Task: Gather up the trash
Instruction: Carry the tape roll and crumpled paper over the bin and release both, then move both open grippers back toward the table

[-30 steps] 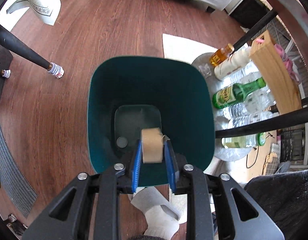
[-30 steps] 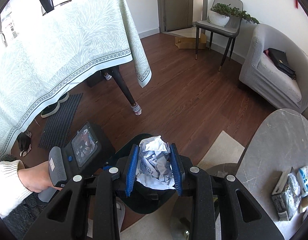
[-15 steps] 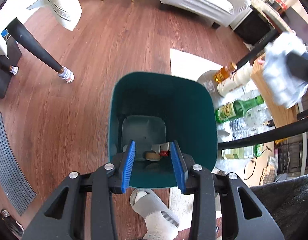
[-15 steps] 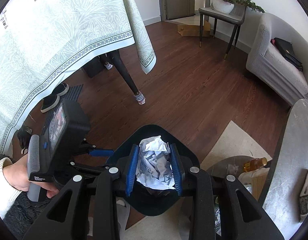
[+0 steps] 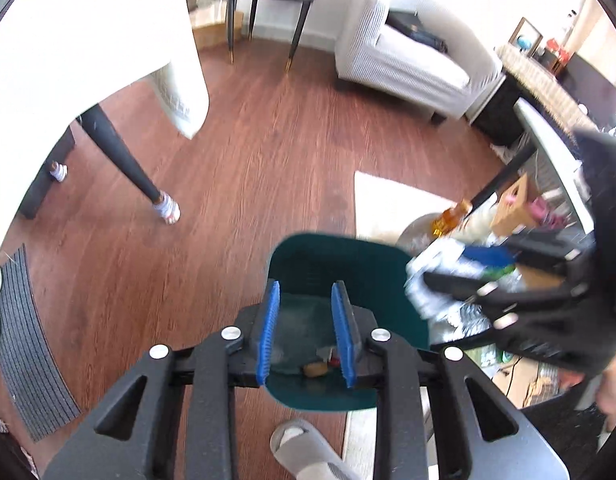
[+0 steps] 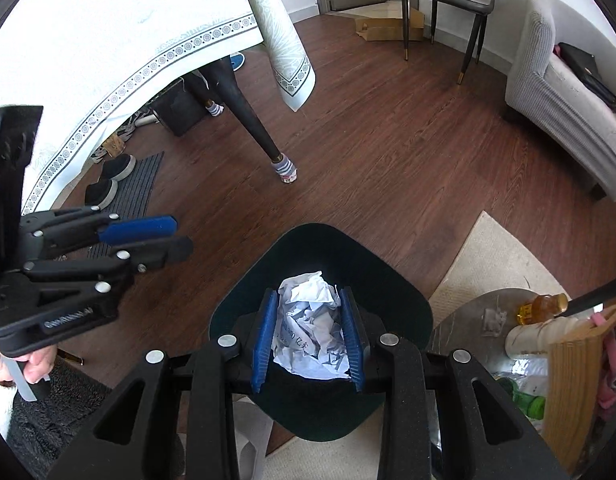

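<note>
A dark green trash bin (image 5: 340,256) stands on the wood floor; it also shows in the right wrist view (image 6: 320,240). A brown cardboard roll (image 5: 315,369) lies at its bottom. My left gripper (image 5: 306,300) is open and empty above the bin's near side. My right gripper (image 6: 308,312) is shut on a crumpled white paper ball (image 6: 310,320) and holds it over the bin's opening. In the left wrist view the right gripper (image 5: 460,276) comes in from the right, blurred, over the bin's right rim. In the right wrist view the left gripper (image 6: 168,236) is at the left.
A low round table (image 6: 468,320) with several bottles (image 6: 542,306) and a wooden board (image 6: 572,396) stands right of the bin. A cloth-covered table with a dark leg (image 6: 248,120) is at the left. A beige rug (image 6: 500,256), a grey slipper (image 5: 304,448), a sofa (image 5: 408,56) and a doormat (image 5: 32,340) are around.
My left gripper opened and dropped the cardboard roll into the bin, then lifted back. My right gripper carried the paper ball over the bin.
</note>
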Motion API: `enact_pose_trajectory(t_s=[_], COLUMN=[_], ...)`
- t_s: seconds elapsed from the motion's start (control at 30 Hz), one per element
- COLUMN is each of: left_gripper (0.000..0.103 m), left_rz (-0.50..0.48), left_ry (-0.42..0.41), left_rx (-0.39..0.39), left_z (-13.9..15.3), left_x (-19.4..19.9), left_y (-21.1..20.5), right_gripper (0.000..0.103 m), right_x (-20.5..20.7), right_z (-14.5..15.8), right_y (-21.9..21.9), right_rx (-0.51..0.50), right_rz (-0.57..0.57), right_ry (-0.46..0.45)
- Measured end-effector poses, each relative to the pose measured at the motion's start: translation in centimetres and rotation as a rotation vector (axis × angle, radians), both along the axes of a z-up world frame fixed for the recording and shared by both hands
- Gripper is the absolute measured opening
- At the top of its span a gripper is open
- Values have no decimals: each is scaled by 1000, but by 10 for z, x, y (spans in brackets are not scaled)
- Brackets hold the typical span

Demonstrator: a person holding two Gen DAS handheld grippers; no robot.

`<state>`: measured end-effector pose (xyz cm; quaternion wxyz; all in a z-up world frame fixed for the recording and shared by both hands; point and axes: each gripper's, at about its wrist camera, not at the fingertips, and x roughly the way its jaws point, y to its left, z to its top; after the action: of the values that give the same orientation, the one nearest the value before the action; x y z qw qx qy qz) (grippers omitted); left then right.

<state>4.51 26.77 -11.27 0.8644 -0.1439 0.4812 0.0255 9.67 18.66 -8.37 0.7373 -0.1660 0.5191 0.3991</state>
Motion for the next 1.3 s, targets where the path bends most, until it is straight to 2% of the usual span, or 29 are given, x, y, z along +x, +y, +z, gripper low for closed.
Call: enact_pose_trajectory(t_s=[0.33,0.47,0.83,0.9,0.97,1.17,1.3], left_gripper=[27,27,27,27,27,27,27], left_rz=[-4,-8,-40,-45,-47,-44,-50], left_ry=[-149,-181,-240,-255,-271,-302,-313], left_rx=[51,30,28,23,16,1,-8], left_z=[73,91,127,134,140,153,157], left_x=[-3,-2,-3,-5,-6,-6,-2], left_y=[-14,-20,-47,-52,-54,-58,-64], right_gripper=[32,32,34,42,44,47,47], right_x=[-3,-5,-14,-16,-18,-21,-27], right_z=[-30,-45,-88,-94,-99,-110,-102], right_y=[5,9,22,22,20,10,7], right_rx=[-46,-75,-212,-232,-250,-292,-288], right_rz=[5,19,73,82,90,116,141], right_ry=[41,61,78,78,82,78,52])
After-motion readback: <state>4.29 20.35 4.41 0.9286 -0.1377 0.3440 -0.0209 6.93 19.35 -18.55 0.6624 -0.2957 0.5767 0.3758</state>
